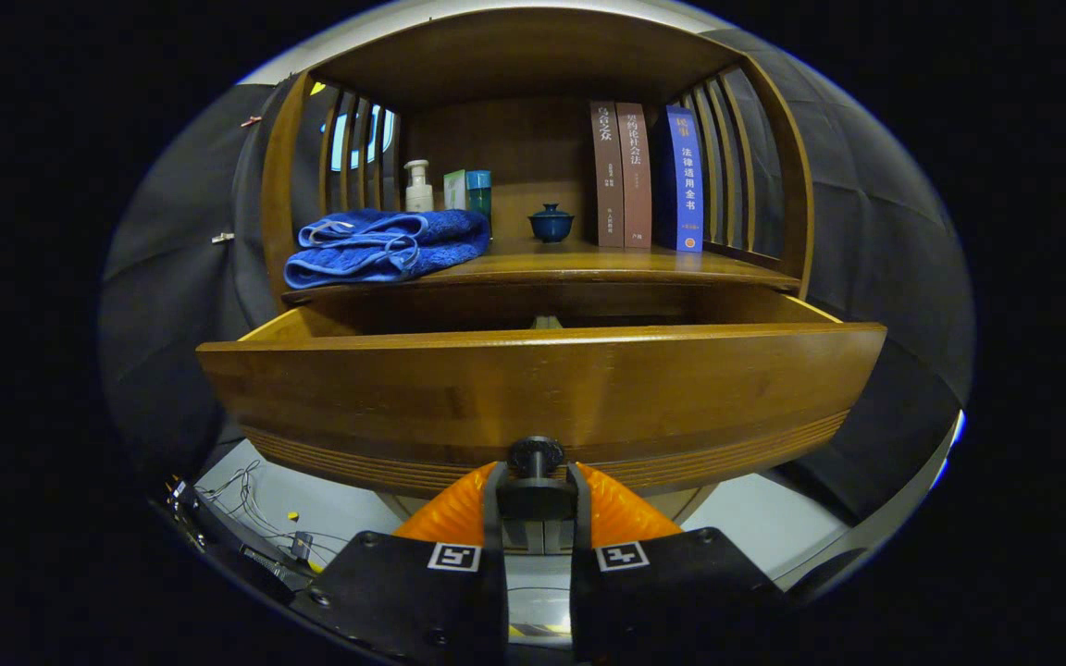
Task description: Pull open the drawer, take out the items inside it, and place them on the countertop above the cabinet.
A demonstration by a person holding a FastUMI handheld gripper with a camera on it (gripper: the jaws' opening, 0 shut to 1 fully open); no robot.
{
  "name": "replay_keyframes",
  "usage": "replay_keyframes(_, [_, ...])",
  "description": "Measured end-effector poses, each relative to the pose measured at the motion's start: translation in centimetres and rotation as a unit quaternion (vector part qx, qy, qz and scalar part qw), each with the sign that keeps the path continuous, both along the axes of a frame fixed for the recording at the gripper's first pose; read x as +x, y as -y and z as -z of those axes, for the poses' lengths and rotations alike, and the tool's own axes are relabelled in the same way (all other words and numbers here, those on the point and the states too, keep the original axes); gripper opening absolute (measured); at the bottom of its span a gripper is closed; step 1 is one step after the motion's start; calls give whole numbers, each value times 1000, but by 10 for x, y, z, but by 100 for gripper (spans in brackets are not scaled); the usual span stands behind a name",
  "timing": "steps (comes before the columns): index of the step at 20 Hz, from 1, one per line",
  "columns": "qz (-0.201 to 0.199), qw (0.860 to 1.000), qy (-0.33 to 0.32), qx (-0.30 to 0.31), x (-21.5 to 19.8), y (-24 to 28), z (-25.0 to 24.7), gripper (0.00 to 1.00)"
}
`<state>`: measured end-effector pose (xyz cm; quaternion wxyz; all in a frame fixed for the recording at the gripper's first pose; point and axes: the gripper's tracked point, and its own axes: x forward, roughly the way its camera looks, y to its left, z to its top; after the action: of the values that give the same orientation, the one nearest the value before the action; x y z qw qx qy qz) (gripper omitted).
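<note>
A wide wooden drawer (542, 388) with a curved, glossy brown front stands pulled out of a wooden cabinet. The hand-held gripper (538, 495) has its fingers closed narrow on the small dark round knob (536, 455) at the bottom middle of the drawer front. The opening step looks done or nearly so. Taking the items out is not yet begun.

The drawer's long axis runs side to side across the fingers, and its front faces the gripper. Its inside is mostly hidden behind the front; only a small pale tip (547, 322) peeks over the rim, too little to identify.

Above the drawer, the countertop (588, 266) holds a folded blue towel (385, 245), a pale pump bottle (418, 187), a small dark blue lidded cup (551, 223) and three upright books (646, 176).
</note>
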<state>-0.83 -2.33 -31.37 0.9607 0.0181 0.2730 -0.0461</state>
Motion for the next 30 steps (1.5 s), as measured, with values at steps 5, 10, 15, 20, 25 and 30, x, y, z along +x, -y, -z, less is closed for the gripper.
replay_keyframes(5, [7,1000,-9,9,-39,-1,-6,30])
replay_keyframes(10, [7,999,-28,16,-60,-6,3,30])
replay_keyframes(15, [8,1000,-20,18,-62,-7,-1,35])
replay_keyframes(20, [18,1000,-19,12,-64,-3,-8,55])
replay_keyframes(25, [31,999,-12,14,-71,-2,-58,100])
replay_keyframes(30, [25,999,9,19,-21,0,-121,99])
